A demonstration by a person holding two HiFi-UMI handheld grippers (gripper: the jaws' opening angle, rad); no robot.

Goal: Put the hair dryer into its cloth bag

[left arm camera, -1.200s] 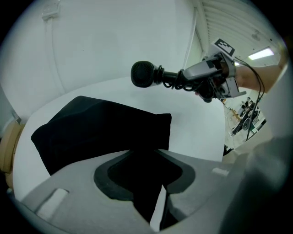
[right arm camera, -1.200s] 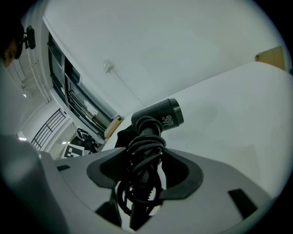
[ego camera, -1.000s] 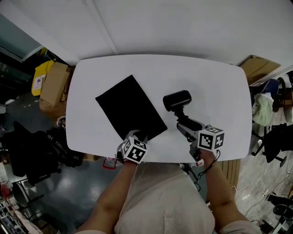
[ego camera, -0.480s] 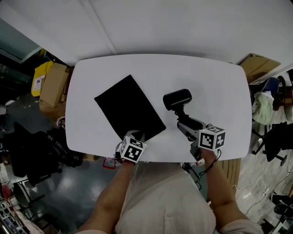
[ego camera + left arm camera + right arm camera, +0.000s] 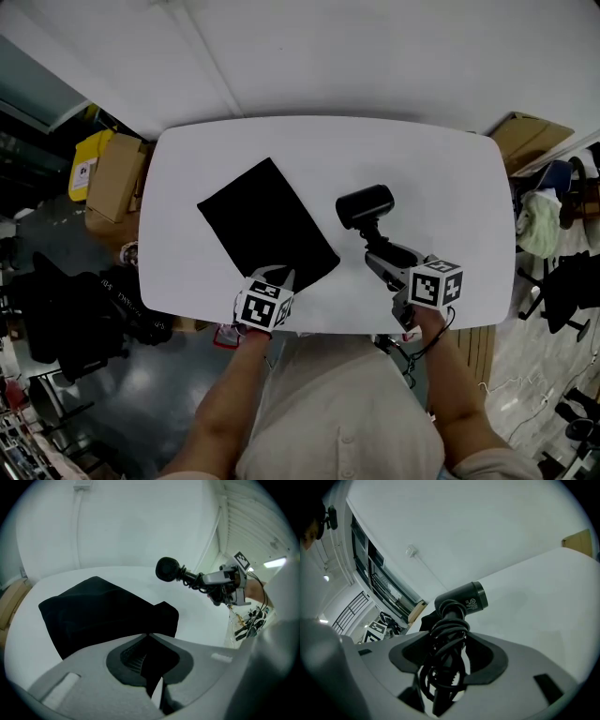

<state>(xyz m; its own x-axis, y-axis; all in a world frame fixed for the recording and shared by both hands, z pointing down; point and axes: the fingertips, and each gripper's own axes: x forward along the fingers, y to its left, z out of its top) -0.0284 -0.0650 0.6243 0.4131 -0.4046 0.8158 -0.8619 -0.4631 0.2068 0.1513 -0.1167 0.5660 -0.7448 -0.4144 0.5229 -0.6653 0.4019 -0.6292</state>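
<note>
The black cloth bag (image 5: 267, 225) lies flat on the white table (image 5: 441, 178), left of centre. My left gripper (image 5: 278, 277) is at the bag's near corner; its jaws have just been closing and now pinch the bag's edge (image 5: 149, 641), which rises a little off the table. The black hair dryer (image 5: 364, 206) hangs above the table's middle right with its barrel pointing left. My right gripper (image 5: 382, 260) is shut on its handle, which is wrapped in the cord (image 5: 445, 648). In the left gripper view the hair dryer (image 5: 168, 569) hovers beyond the bag (image 5: 103, 611).
Cardboard boxes (image 5: 112, 173) and a yellow container (image 5: 82, 159) stand on the floor left of the table. Dark bags (image 5: 66, 319) lie lower left. A cardboard sheet (image 5: 530, 139) and a cloth-draped chair (image 5: 539, 225) are on the right.
The left gripper's jaws closed on the bag's near corner and rose slightly, rolling a little. The right gripper and hair dryer stayed put.
</note>
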